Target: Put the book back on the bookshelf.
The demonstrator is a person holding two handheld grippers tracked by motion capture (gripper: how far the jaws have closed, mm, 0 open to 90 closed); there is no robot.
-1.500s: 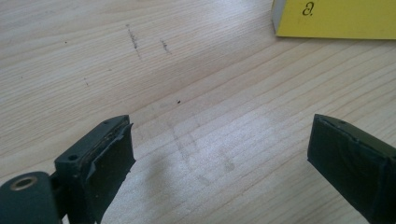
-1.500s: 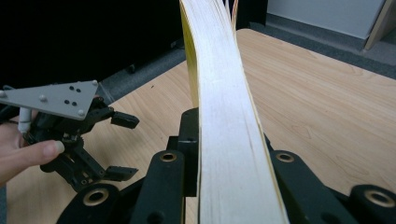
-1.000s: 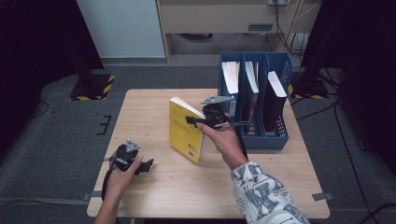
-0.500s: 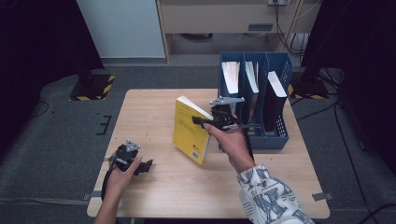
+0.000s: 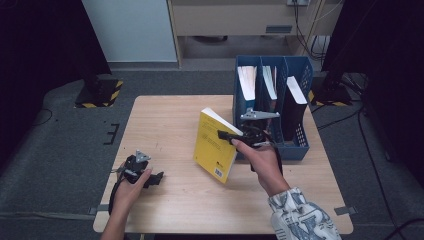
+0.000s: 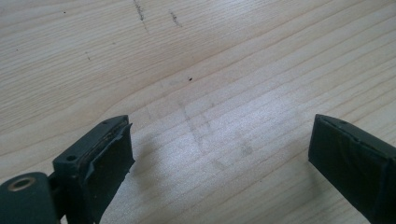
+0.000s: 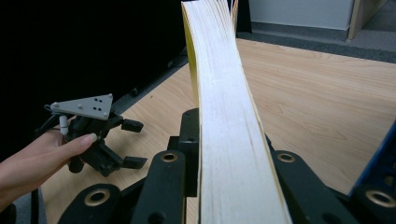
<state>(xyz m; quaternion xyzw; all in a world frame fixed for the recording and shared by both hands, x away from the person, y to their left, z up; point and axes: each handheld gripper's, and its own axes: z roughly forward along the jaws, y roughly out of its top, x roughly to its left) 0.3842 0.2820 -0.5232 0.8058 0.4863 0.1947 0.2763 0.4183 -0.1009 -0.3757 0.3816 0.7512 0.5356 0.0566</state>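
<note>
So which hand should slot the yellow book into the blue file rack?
Right. Its claw is shut on the yellow book beside the blue rack; the left claw sits open, apart.

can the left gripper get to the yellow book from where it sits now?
Probably yes. The left gripper rests open on the table with bare wood between it and the yellow book. The right gripper already clamps the book's page edge, but the cover side faces the left gripper.
</note>
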